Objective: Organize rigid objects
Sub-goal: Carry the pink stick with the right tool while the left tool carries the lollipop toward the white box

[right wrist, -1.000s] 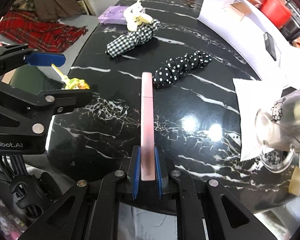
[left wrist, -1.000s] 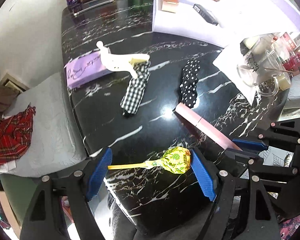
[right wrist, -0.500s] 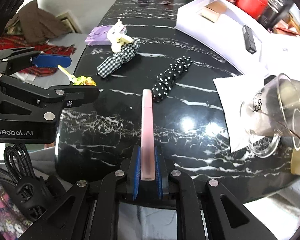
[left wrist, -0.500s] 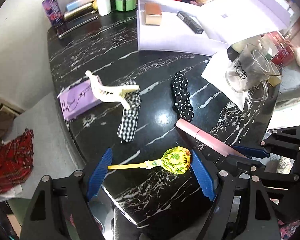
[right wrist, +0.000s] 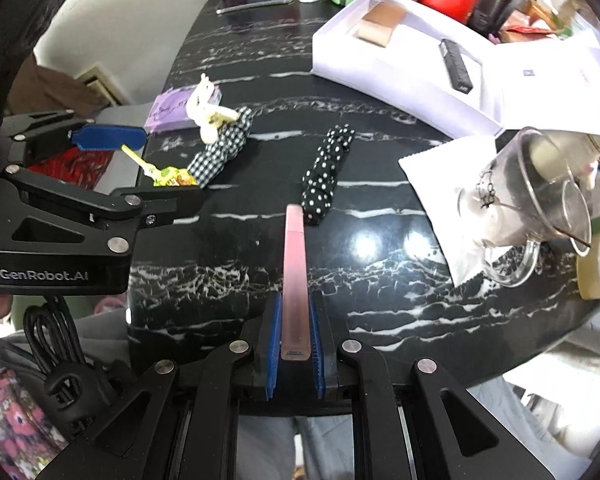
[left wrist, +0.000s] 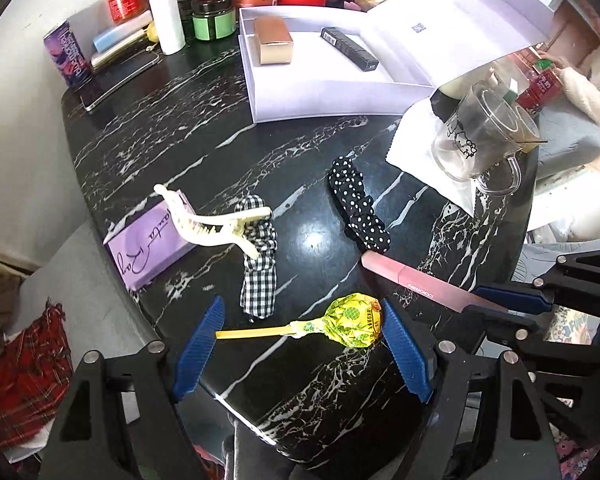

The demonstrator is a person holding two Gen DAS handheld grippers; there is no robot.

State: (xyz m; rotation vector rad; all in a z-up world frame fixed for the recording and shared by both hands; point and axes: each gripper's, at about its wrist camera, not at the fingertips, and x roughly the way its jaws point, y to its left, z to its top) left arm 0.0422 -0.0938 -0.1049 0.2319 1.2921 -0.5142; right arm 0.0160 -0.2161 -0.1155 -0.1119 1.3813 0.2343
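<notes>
My left gripper (left wrist: 302, 332) is shut on a yellow-wrapped lollipop (left wrist: 350, 326), held end to end: stick tip on one pad, candy head on the other, above the black marble table (left wrist: 172, 128). My right gripper (right wrist: 294, 340) is shut on a long pink tube (right wrist: 295, 280), also seen in the left wrist view (left wrist: 416, 286). An open white box (left wrist: 324, 88) at the back holds a gold box (left wrist: 273, 41) and a black stick (left wrist: 350, 48). A cream hair claw (left wrist: 216, 226) rests on a purple box (left wrist: 148, 250).
A checked scrunchie (left wrist: 258, 258) and a polka-dot scrunchie (left wrist: 358, 206) lie mid-table. A glass cup (left wrist: 480, 136) sits on a white napkin at the right, with a tape roll (right wrist: 594, 268) beside it. Jars, a can and a phone line the back edge.
Both grippers have risen and drawn back from the table, so more of the far side and the white box shows. The lollipop and pink tube stay held.
</notes>
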